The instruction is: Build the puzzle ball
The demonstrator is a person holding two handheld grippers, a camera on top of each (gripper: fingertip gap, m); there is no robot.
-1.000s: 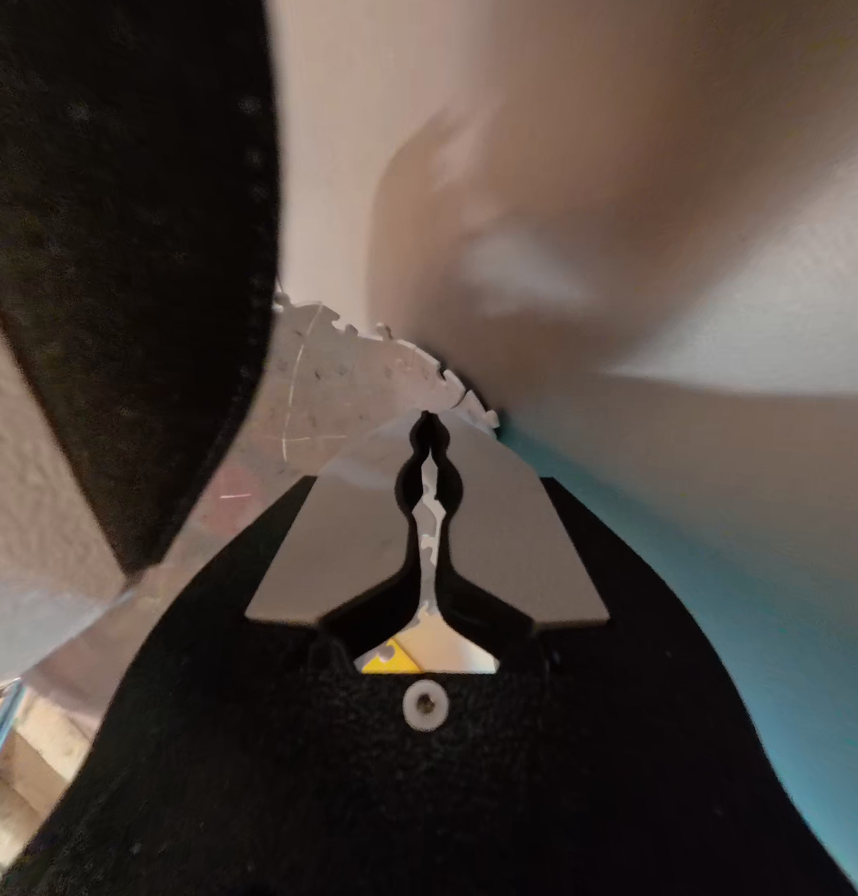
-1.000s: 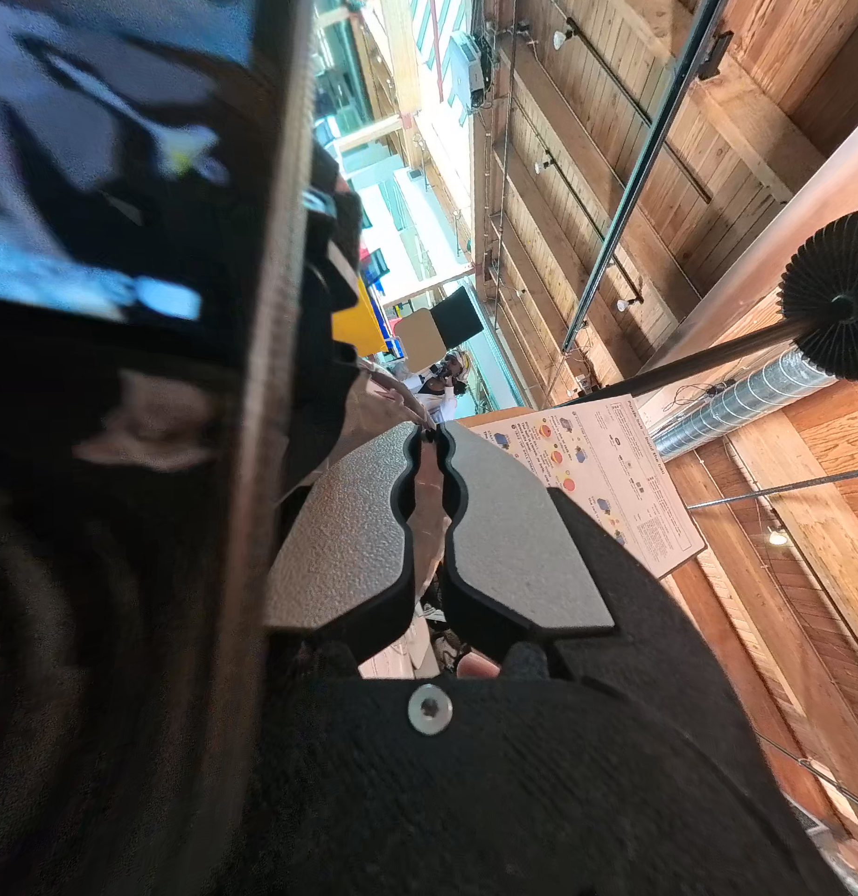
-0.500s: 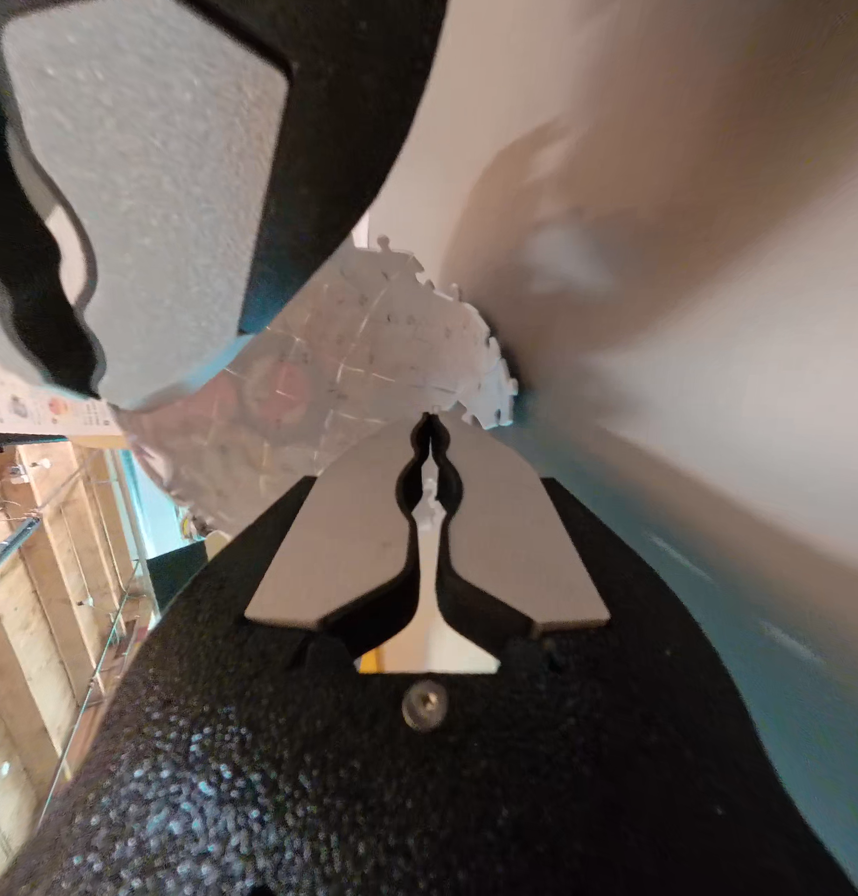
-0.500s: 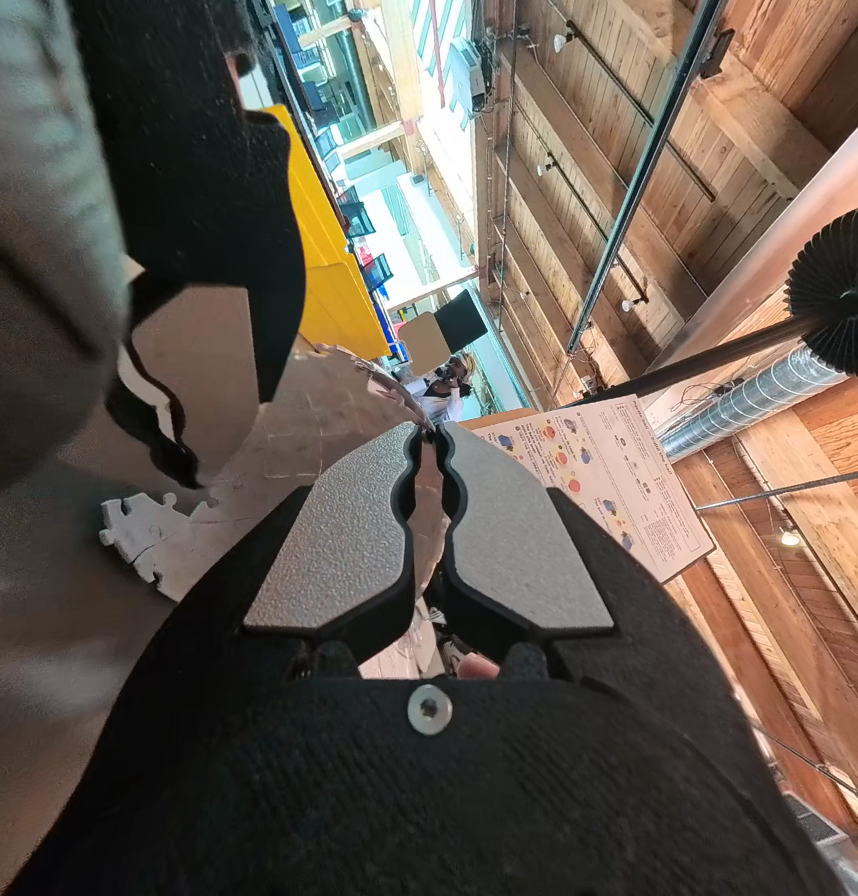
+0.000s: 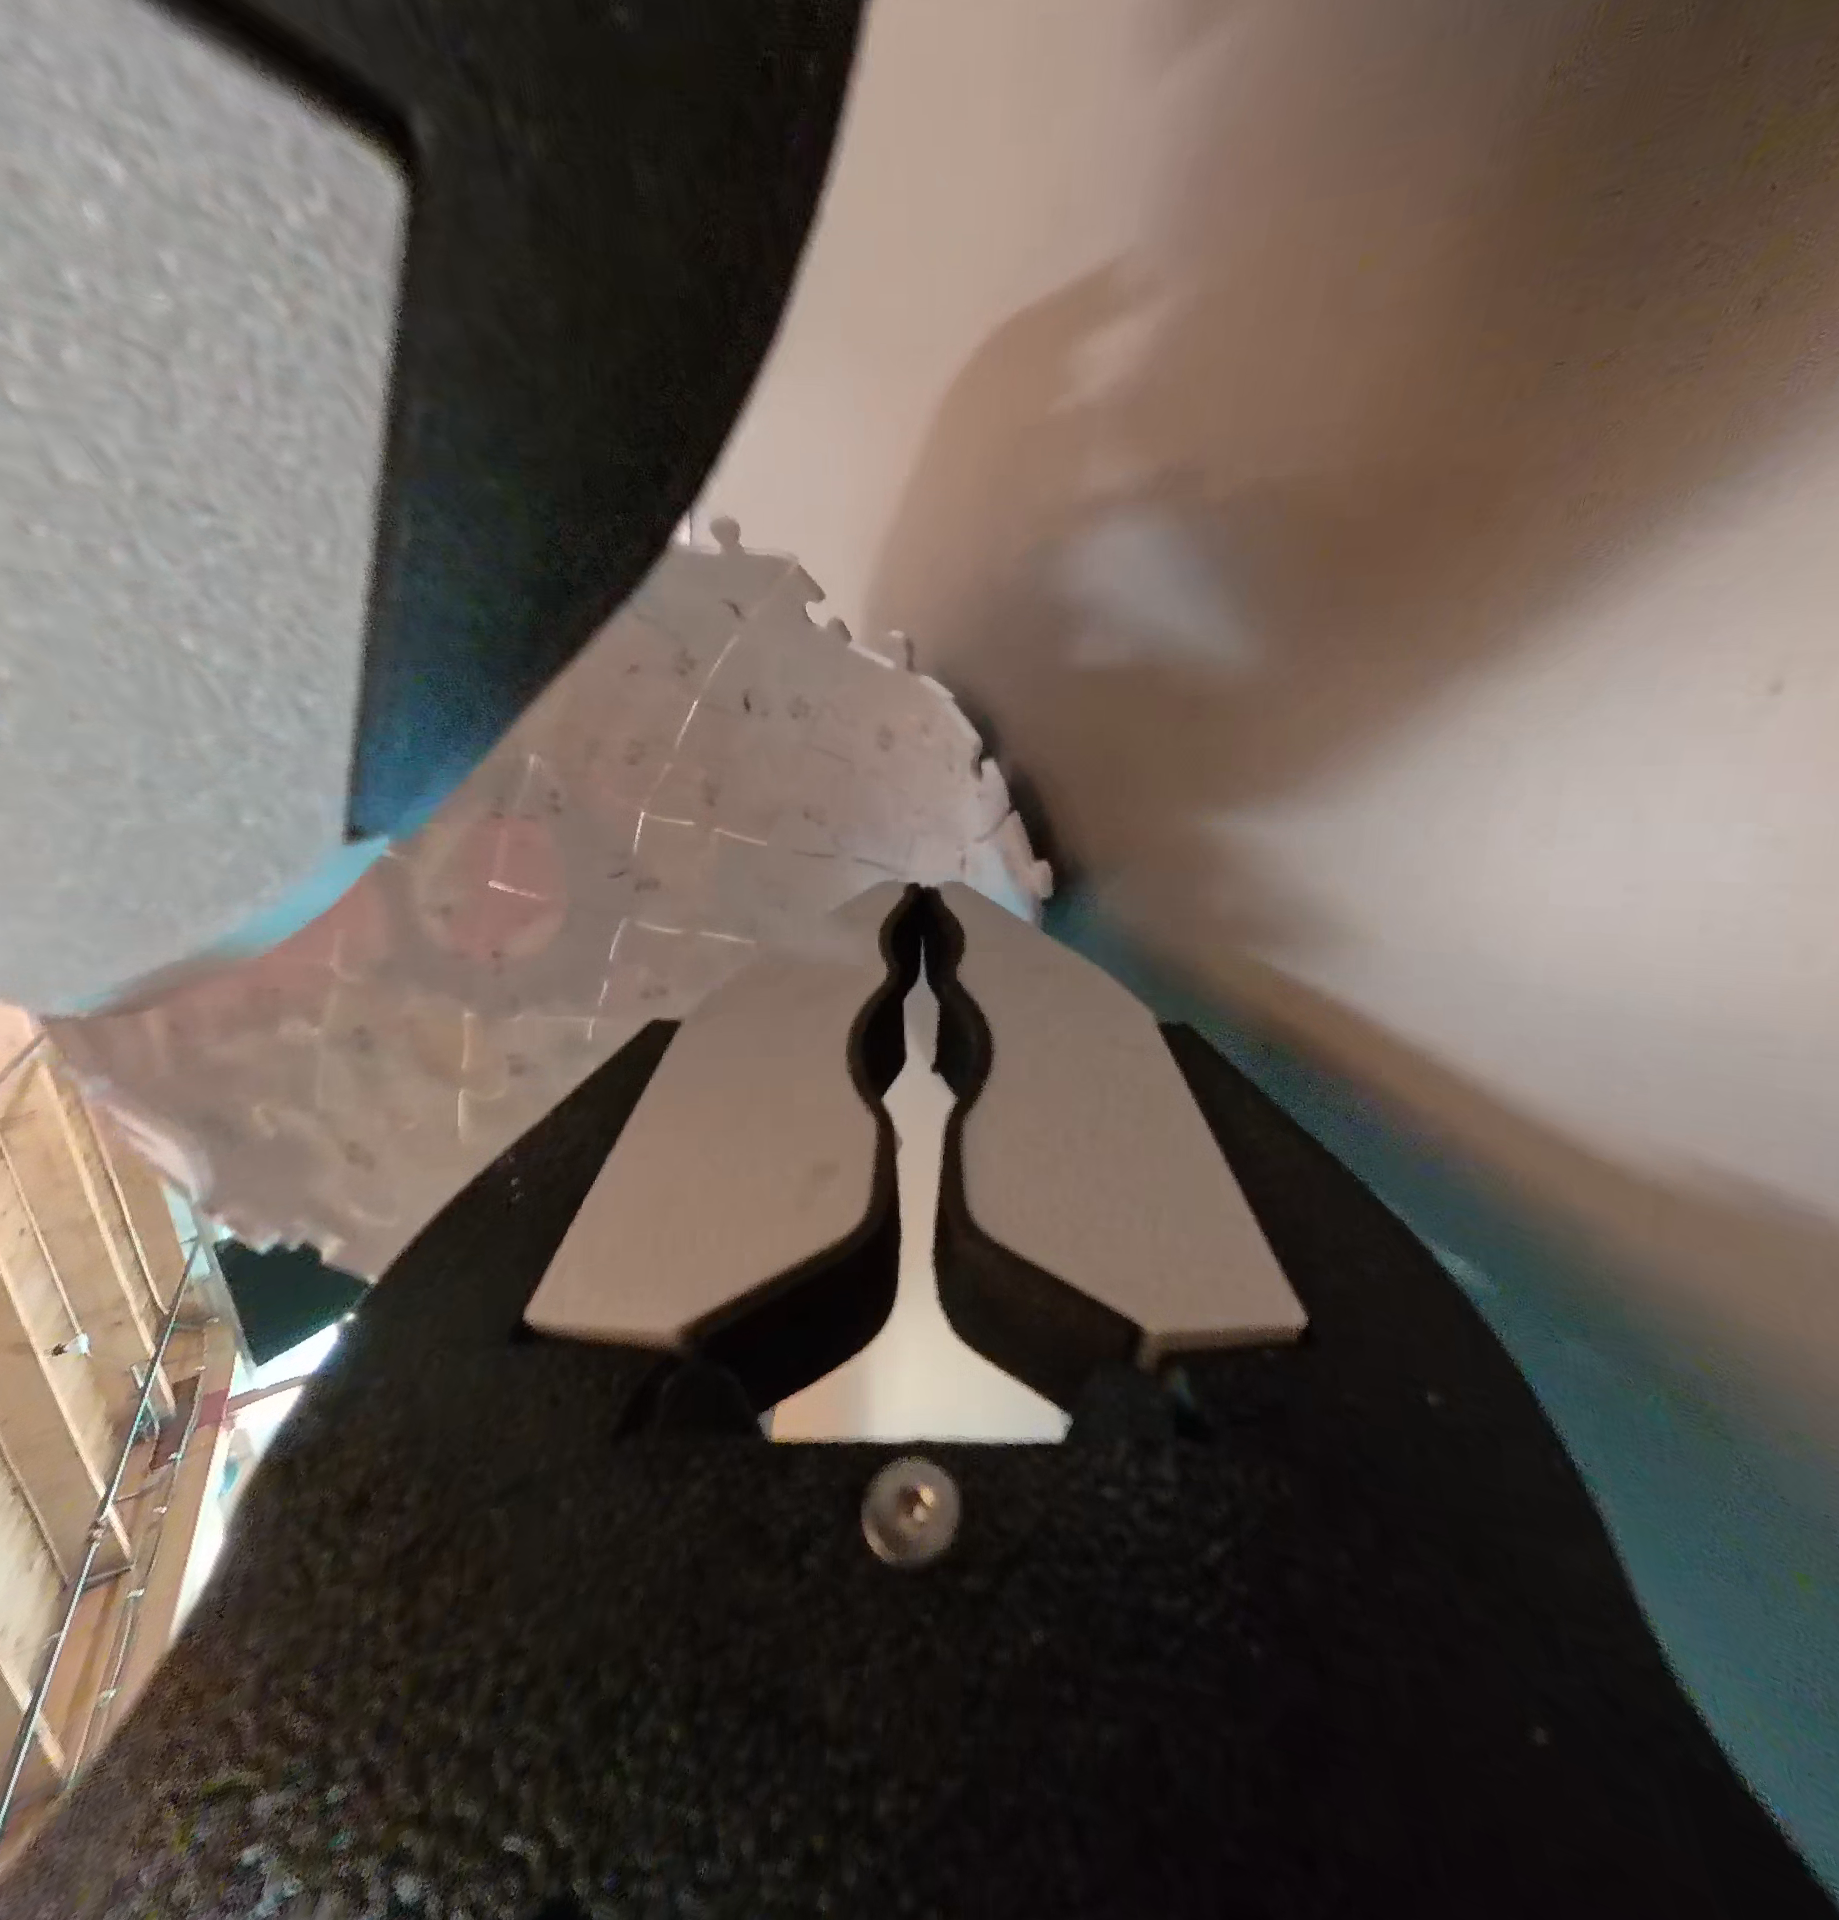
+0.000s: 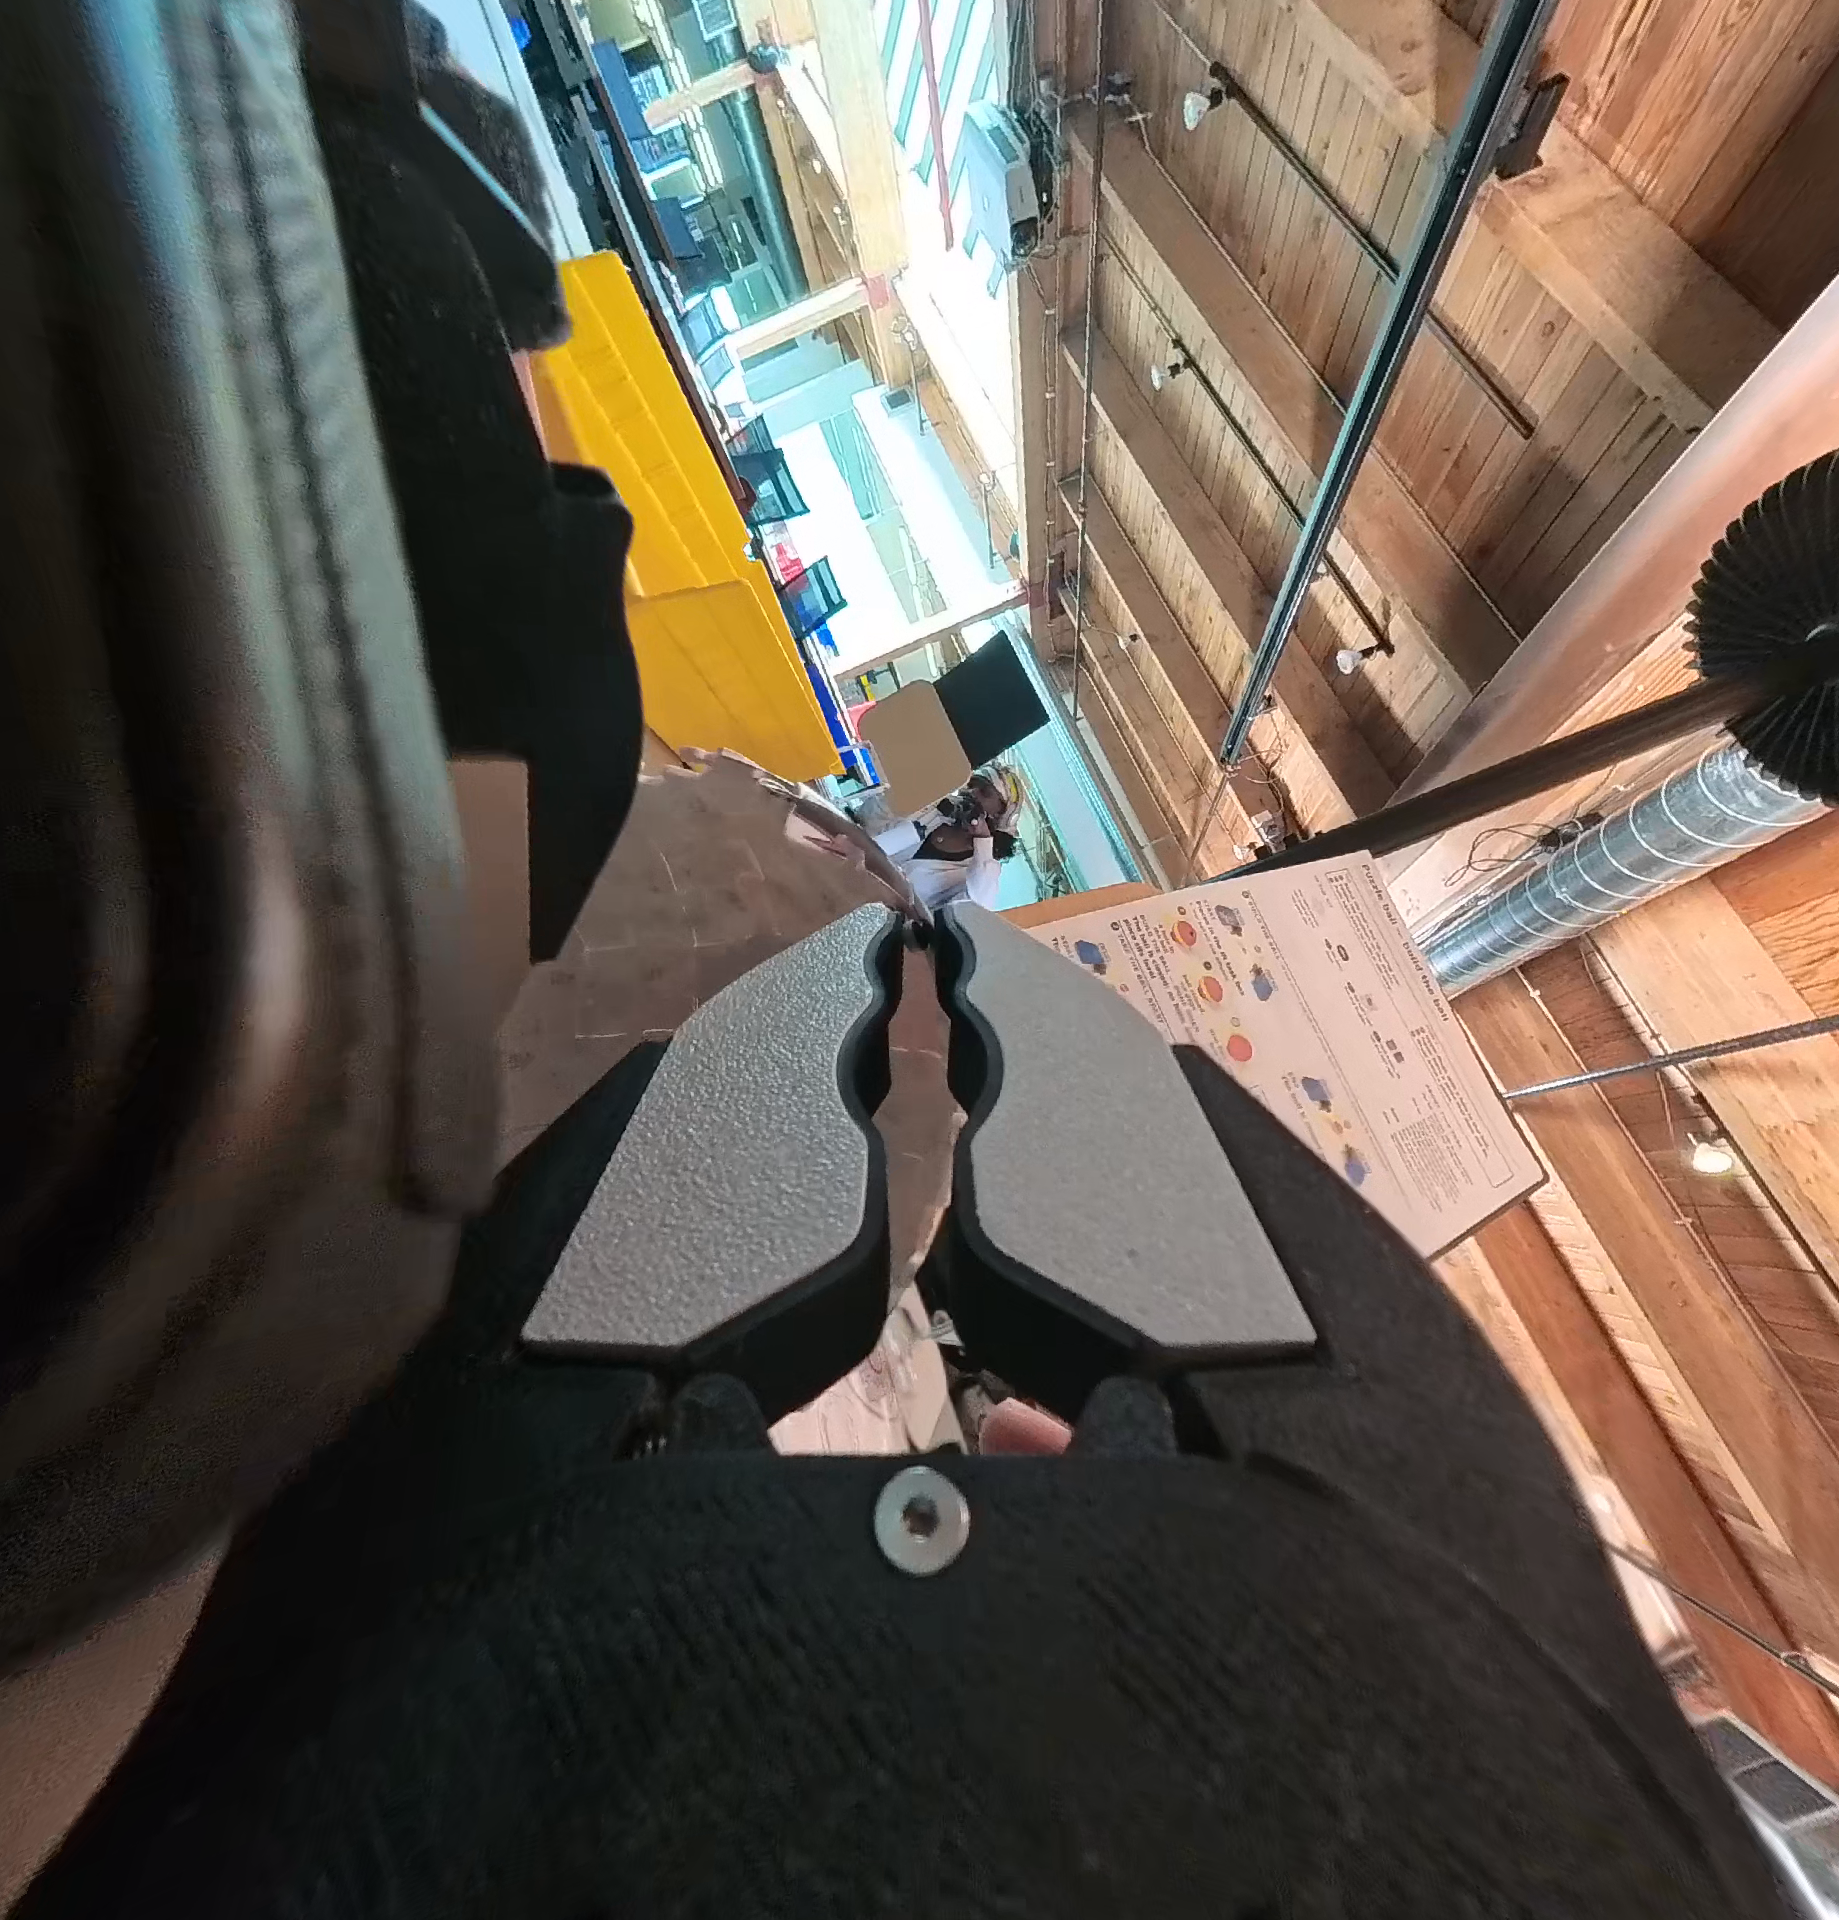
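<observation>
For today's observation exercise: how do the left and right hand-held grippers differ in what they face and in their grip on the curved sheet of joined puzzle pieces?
The left hand-held gripper faces a blurred pale surface; the right hand-held gripper faces wooden ceiling planks and a white printed sheet. The curved sheet of joined puzzle pieces spreads left of the left one's tips but runs between the right one's fingers. Both are shut on it.

puzzle shell (image 5: 686, 852) between both claws' tips

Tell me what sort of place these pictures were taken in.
Probably a large workshop or converted industrial hall. The right wrist view shows a wood-plank ceiling with track lights, an exposed metal duct and stacked yellow bins. An instruction sheet stands beyond the right claw.
</observation>
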